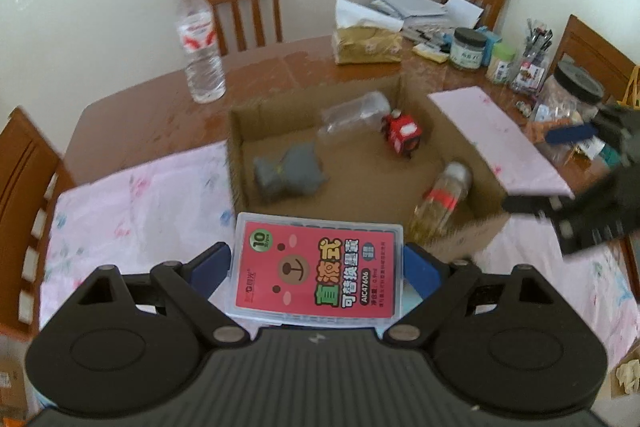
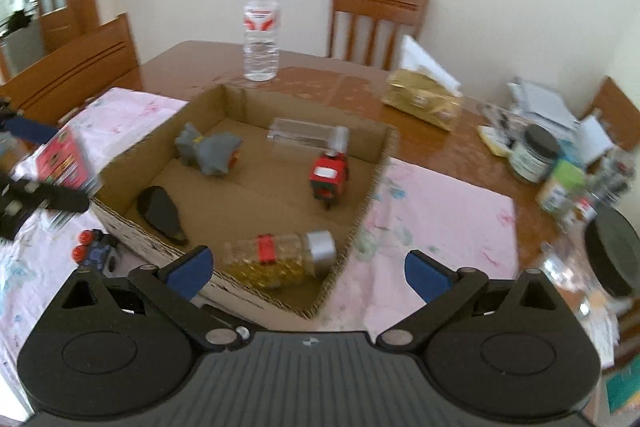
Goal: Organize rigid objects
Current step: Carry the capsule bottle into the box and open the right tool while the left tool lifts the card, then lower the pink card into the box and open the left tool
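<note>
My left gripper (image 1: 318,259) is shut on a clear plastic case with a red bear label (image 1: 318,275), its blue pads pressing both long sides, just in front of the open cardboard box (image 1: 236,163). Inside the box lie a grey shark toy (image 1: 288,173), a clear bottle (image 1: 356,115), a red toy truck (image 1: 402,135) and a spice jar (image 1: 444,197). In the right wrist view a black object (image 2: 160,213) also lies in it. My right gripper (image 2: 308,273) hangs open above the box's near corner, over the spice jar (image 2: 280,257), gripping nothing.
A water bottle (image 2: 262,27) and a tissue pack (image 2: 424,99) stand behind the box on the wooden table (image 2: 192,63). Jars and stationery (image 1: 468,49) crowd the right side. A small toy with red wheels (image 2: 96,251) lies on the pink cloth (image 2: 440,219). Chairs surround the table.
</note>
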The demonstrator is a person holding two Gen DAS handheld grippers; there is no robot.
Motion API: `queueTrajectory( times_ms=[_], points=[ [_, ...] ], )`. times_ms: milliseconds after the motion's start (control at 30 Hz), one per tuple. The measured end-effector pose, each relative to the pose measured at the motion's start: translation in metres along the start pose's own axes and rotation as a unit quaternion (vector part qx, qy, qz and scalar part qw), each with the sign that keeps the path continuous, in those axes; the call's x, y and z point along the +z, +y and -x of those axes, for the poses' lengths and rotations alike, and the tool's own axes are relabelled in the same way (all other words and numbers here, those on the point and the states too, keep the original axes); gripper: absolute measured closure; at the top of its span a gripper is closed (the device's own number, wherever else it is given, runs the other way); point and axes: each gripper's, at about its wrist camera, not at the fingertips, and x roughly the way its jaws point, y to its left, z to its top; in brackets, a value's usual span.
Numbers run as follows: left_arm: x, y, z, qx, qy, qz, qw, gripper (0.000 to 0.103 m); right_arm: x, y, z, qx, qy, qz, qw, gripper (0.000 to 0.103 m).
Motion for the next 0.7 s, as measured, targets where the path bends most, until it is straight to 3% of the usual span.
queueTrajectory(
  times_ms=[200,433,700],
  points=[
    [0.03,-0.015,-0.041,-0.027,0.006,-0.004,0.9996,0.012,-0.017,-0.009,0.014,-0.019,0.003,-0.03,0.999,0.0],
    [0.052,-0.033,-0.088,-0.031,0.011,-0.021,0.9992,0.012,-0.033,-0.018,0.025,-0.052,0.012,-0.048,0.997,0.0],
    [0.061,-0.034,-0.092,-0.029,-0.004,-0.017,0.9994,0.007,-0.04,-0.022,0.024,-0.062,0.025,-0.06,0.996,0.0]
  ],
)
